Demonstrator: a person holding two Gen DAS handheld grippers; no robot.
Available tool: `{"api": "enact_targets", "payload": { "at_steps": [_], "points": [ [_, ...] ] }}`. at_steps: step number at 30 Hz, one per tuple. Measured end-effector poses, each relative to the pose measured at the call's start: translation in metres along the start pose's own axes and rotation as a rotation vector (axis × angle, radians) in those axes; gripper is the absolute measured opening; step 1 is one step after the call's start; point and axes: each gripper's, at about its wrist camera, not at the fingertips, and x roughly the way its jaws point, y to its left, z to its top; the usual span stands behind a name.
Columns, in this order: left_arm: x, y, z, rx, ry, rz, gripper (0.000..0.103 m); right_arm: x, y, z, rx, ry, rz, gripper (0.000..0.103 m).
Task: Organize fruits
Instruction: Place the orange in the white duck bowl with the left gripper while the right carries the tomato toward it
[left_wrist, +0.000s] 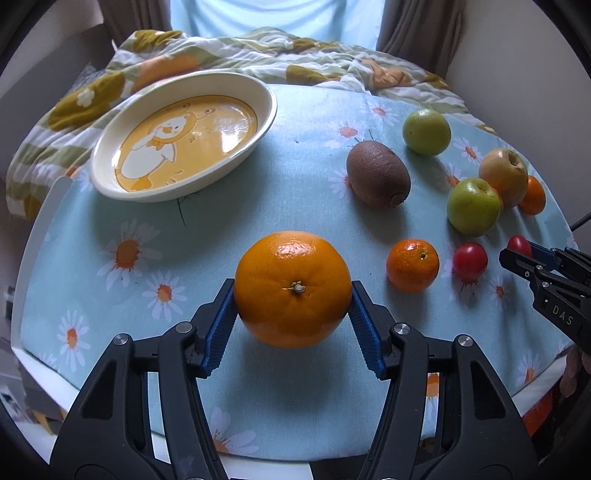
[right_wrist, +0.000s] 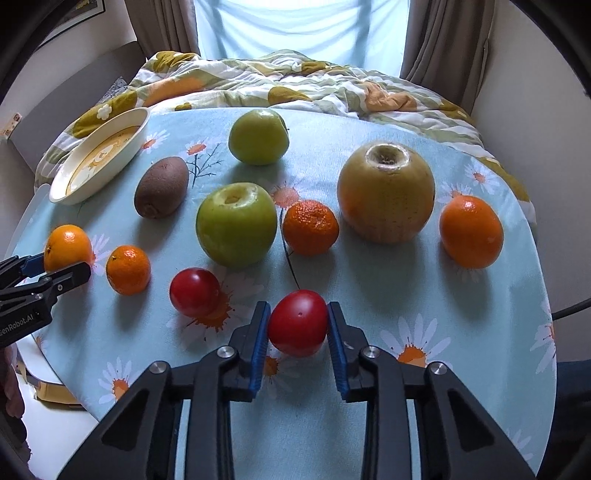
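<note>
On a round table under a pale blue daisy-print tablecloth (left_wrist: 295, 155), fruit spread out, largest to smallest. Far left: oval cream dish (left_wrist: 110, 155) with a duck picture, nothing in it. Right side: yellowish apple (right_wrist: 386, 195), then two green apples (right_wrist: 236, 225) (right_wrist: 258, 136). Near front, large orange (left_wrist: 293, 289) pinched stem-up between blue pads of left gripper (left_wrist: 293, 295), jaws part-way open around it. Brown kiwi (left_wrist: 378, 173) between dish and apples. Small mandarin (left_wrist: 412, 265) just right of the orange. Smallest: red cherry tomato (right_wrist: 298, 322) squeezed in right gripper (right_wrist: 298, 325), jaws drawn in tight; second tomato (right_wrist: 194, 292) loose beside it.
</note>
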Motion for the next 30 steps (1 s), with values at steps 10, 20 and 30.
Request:
{"api": "enact_targets", "payload": {
  "at_steps": [10,20,30],
  "points": [
    [-0.045,0.008,0.007,-0.059,-0.071,0.012,0.065,-0.026,0.011,0.016,-0.063,-0.041,0.042,0.028],
    [-0.062,0.048,0.040,-0.091,-0.134,0.002,0.065,-0.044,0.046,0.046,-0.102,-0.089,0.057,0.028],
    [-0.033,0.107,0.087,-0.033,-0.122,-0.018,0.065,-0.024,0.099,0.092,-0.059,-0.113,0.069,0.028]
  ]
}}
